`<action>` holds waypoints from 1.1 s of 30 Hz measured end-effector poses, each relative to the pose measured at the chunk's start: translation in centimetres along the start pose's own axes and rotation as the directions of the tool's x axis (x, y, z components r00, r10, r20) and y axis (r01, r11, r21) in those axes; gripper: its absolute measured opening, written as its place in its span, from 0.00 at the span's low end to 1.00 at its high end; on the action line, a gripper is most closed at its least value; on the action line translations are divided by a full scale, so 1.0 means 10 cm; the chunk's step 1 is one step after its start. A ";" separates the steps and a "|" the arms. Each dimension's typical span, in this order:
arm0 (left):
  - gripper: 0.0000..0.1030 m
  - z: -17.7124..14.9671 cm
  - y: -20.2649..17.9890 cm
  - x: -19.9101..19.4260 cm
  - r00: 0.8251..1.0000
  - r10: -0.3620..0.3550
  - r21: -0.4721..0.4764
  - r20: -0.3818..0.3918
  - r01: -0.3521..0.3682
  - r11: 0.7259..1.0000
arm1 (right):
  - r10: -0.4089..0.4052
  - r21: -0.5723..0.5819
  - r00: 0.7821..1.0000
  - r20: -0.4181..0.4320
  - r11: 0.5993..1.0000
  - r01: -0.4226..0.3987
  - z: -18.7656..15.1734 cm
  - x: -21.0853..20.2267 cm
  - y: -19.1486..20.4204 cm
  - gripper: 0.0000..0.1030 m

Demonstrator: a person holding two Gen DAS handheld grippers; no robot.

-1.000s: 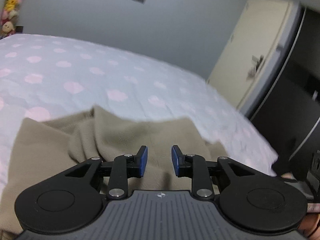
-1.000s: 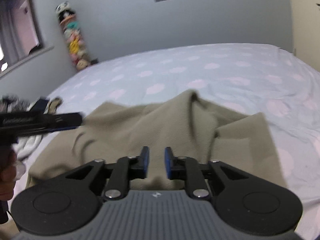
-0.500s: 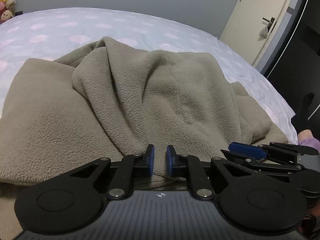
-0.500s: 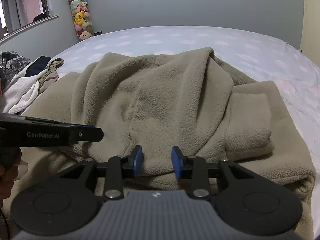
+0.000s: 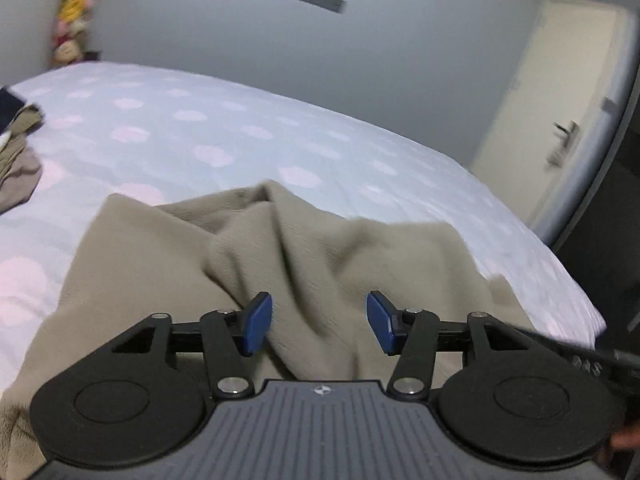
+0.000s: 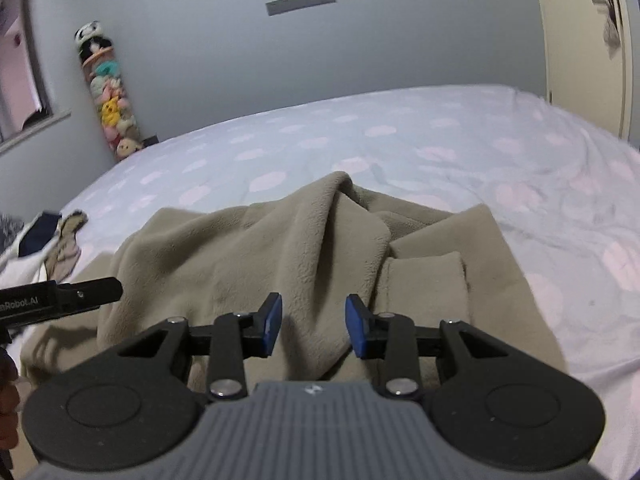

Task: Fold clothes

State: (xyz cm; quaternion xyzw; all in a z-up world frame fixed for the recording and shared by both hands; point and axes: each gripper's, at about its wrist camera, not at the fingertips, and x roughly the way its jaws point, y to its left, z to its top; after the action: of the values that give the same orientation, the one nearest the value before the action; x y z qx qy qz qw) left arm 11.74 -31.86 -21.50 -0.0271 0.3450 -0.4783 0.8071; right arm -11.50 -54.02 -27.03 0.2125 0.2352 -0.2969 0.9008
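At inspection, my left claw stood wide open with nothing between its blue pads, raised over the near part of a beige fleece garment. My right claw was likewise parted, somewhat less widely, and gripped nothing. The fleece garment lay rumpled on the bed directly beyond both claws, a raised ridge running up its middle and a flat folded flap resting on its right side. Whether this was a part-made fold or a loose heap, I could not determine. I judged the fabric thick, soft and limp, light enough for one claw yet prone to sag and bunch; its napped surface should resist slipping between the pads. I judged a straight outer edge or a corner the soundest hold, pinched through a single layer. Past the garment lay the pale bedsheet, printed with pink spots. Other clothes sat well apart at the left edge of the bed. A column of plush toys stood against the far wall.
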 end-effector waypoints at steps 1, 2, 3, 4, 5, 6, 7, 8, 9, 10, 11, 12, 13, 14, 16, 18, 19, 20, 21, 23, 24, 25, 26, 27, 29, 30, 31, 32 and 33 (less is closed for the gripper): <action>0.48 0.01 0.00 0.02 1.000 0.002 0.001 0.007 -0.002 1.000 | 0.011 0.018 1.000 -0.003 1.000 -0.011 0.01 0.04 -0.02 0.37; 0.49 0.00 -0.02 0.02 1.000 0.002 0.014 0.015 -0.002 1.000 | 0.025 0.030 1.000 -0.007 0.999 -0.025 0.01 0.07 -0.02 0.37; 0.48 -0.01 -0.03 0.03 1.000 0.003 0.027 0.024 -0.003 1.000 | 0.034 0.034 0.999 -0.009 0.999 -0.034 0.01 0.11 -0.01 0.37; 0.47 -0.01 -0.05 0.03 0.999 0.003 0.040 0.033 -0.004 0.999 | 0.036 0.032 0.999 -0.014 0.999 -0.036 -0.01 0.15 0.00 0.37; 0.47 -0.02 -0.06 0.03 0.999 0.003 0.053 0.041 -0.005 0.999 | 0.032 0.028 0.999 -0.022 0.999 -0.032 -0.02 0.19 0.00 0.37; 0.47 -0.03 -0.08 0.04 0.999 0.003 0.066 0.050 -0.007 0.998 | 0.031 0.032 0.999 -0.030 0.999 -0.030 -0.04 0.22 0.00 0.36; 0.46 -0.03 -0.10 0.04 0.998 0.003 0.079 0.058 -0.008 0.997 | 0.033 0.043 0.999 -0.035 0.999 -0.031 -0.05 0.25 -0.01 0.34; 0.45 -0.04 -0.11 0.05 0.998 0.003 0.092 0.067 -0.009 0.996 | 0.037 0.052 0.999 -0.036 0.998 -0.035 -0.06 0.26 -0.03 0.25; 0.44 -0.05 -0.13 0.05 0.997 0.003 0.104 0.076 -0.011 0.994 | 0.044 0.058 0.999 -0.032 0.997 -0.042 -0.07 0.25 -0.04 0.20; 0.44 -0.05 -0.14 0.06 0.996 0.003 0.117 0.084 -0.013 0.993 | 0.050 0.064 0.998 -0.029 0.997 -0.048 -0.07 0.24 -0.06 0.19; 0.44 -0.05 -0.16 0.05 0.995 0.007 0.128 0.098 -0.020 0.992 | 0.057 0.070 0.998 -0.025 0.996 -0.055 -0.07 0.23 -0.07 0.16; 0.44 -0.05 -0.18 0.03 0.993 0.014 0.138 0.114 -0.030 0.990 | 0.062 0.076 0.998 -0.021 0.995 -0.061 -0.08 0.22 -0.08 0.15; 0.44 -0.05 -0.21 0.00 0.991 0.019 0.150 0.134 -0.040 0.988 | 0.065 0.080 0.998 -0.019 0.995 -0.063 -0.08 0.21 -0.09 0.15; 0.44 -0.05 -0.24 -0.04 0.988 0.016 0.168 0.156 -0.043 0.985 | 0.064 0.078 0.998 -0.023 0.995 -0.062 -0.09 0.21 -0.09 0.15; 0.45 -0.04 -0.31 -0.08 0.985 -0.005 0.200 0.175 -0.031 0.979 | 0.056 0.072 0.998 -0.033 0.996 -0.054 -0.10 0.23 -0.08 0.16; 0.46 -0.02 -0.35 -0.04 0.990 -0.017 0.207 0.140 -0.013 0.978 | 0.052 0.075 0.998 -0.037 0.996 -0.049 -0.11 0.24 -0.08 0.16; 0.45 -0.02 -0.33 0.01 0.994 -0.011 0.192 0.112 -0.011 0.981 | 0.051 0.075 0.998 -0.036 0.996 -0.049 -0.11 0.24 -0.07 0.16; 0.45 -0.03 -0.30 0.07 0.996 -0.009 0.173 0.084 -0.006 0.985 | 0.051 0.072 0.998 -0.035 0.996 -0.049 -0.11 0.24 -0.07 0.17; 0.45 -0.04 -0.28 0.12 0.998 -0.008 0.154 0.056 -0.001 0.988 | 0.052 0.069 0.998 -0.035 0.996 -0.049 -0.11 0.23 -0.06 0.17; 0.45 -0.10 -0.24 0.21 1.000 -0.004 0.144 -0.008 0.005 0.990 | 0.053 0.069 0.998 -0.036 0.996 -0.050 -0.11 0.22 -0.08 0.17; 0.44 -0.12 -0.22 0.26 0.999 -0.002 0.142 -0.041 0.008 0.990 | 0.053 0.073 0.998 -0.038 0.996 -0.051 -0.11 0.22 -0.08 0.17; 0.44 -0.15 -0.22 0.27 0.999 -0.002 0.150 -0.055 0.010 0.989 | 0.054 0.078 0.998 -0.040 0.996 -0.051 -0.12 0.21 -0.09 0.17; 0.44 -0.17 -0.23 0.27 0.998 -0.002 0.163 -0.060 0.012 0.987 | 0.055 0.081 0.998 -0.042 0.995 -0.051 -0.12 0.21 -0.10 0.17; 0.43 -0.20 -0.24 0.28 0.998 -0.003 0.176 -0.065 0.014 0.984 | 0.055 0.082 0.998 -0.044 0.995 -0.051 -0.13 0.21 -0.10 0.17; 0.32 -0.21 -0.22 0.24 0.998 -0.014 0.162 -0.062 0.024 0.986 | 0.055 0.079 0.998 -0.043 0.996 -0.051 -0.14 0.21 -0.09 0.16; 0.15 -0.19 -0.21 0.22 0.998 -0.023 0.149 -0.057 0.031 0.988 | 0.056 0.079 0.998 -0.034 0.995 -0.053 -0.14 0.19 -0.09 0.14; 0.07 -0.16 -0.16 0.19 0.998 -0.040 0.116 -0.046 0.045 0.992 | 0.057 0.079 0.998 -0.026 0.995 -0.055 -0.14 0.17 -0.09 0.09; 0.06 -0.14 -0.11 0.14 0.998 -0.061 0.076 -0.031 0.063 0.995 | 0.060 0.087 0.998 -0.009 0.994 -0.059 -0.13 0.14 -0.10 0.09; 0.06 -0.11 -0.05 0.10 0.997 -0.081 0.036 -0.016 0.081 0.996 | 0.065 0.104 0.998 0.018 0.992 -0.066 -0.11 0.10 -0.12 0.08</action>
State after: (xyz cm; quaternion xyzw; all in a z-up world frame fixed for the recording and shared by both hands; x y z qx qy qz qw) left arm 11.04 -32.59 -22.66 -0.0229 0.3408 -0.5170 0.7849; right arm -11.90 -54.75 -28.72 0.2646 0.2059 -0.2805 0.8994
